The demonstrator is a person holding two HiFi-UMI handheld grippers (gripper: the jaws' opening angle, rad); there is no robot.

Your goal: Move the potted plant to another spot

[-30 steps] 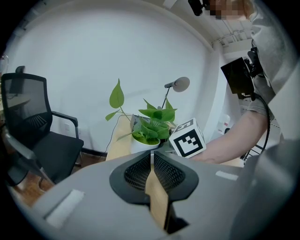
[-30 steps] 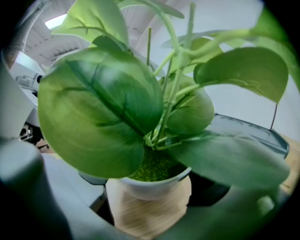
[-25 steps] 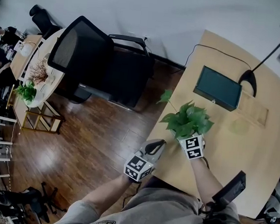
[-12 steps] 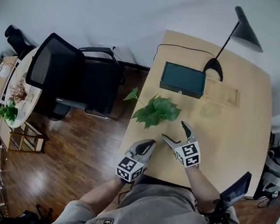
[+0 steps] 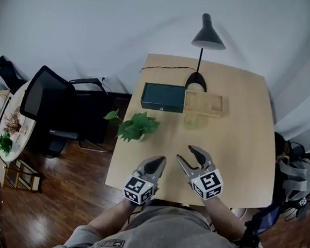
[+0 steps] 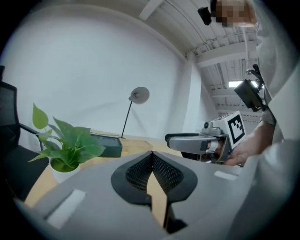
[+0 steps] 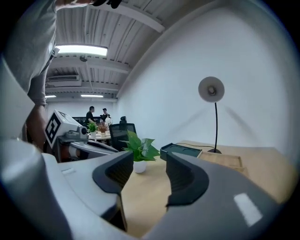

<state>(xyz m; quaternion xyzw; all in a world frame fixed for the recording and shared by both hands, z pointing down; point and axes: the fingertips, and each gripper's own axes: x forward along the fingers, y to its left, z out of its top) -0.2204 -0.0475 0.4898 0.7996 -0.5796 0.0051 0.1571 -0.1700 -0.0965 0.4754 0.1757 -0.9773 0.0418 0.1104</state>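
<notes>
The potted plant [image 5: 137,127], green leaves in a small white pot, stands free near the left edge of the wooden table [image 5: 238,155]. It also shows in the left gripper view [image 6: 68,145] and the right gripper view [image 7: 140,150]. Both grippers hover over the table's near edge, well short of the plant. My left gripper [image 5: 158,163] is shut, its jaws touching with nothing in them [image 6: 152,154]. My right gripper [image 5: 190,156] has a gap between its jaws, which are closing on nothing [image 7: 150,164].
A dark green box [image 5: 162,97], a shallow wooden tray [image 5: 204,103] and a black desk lamp [image 5: 205,39] stand at the table's far side. A black office chair [image 5: 48,106] is left of the table. More plants and people are far off at the left.
Both grippers have drawn back from the plant toward the person and risen. The right gripper, earlier at the plant's pot, has left it standing, and its jaws have narrowed.
</notes>
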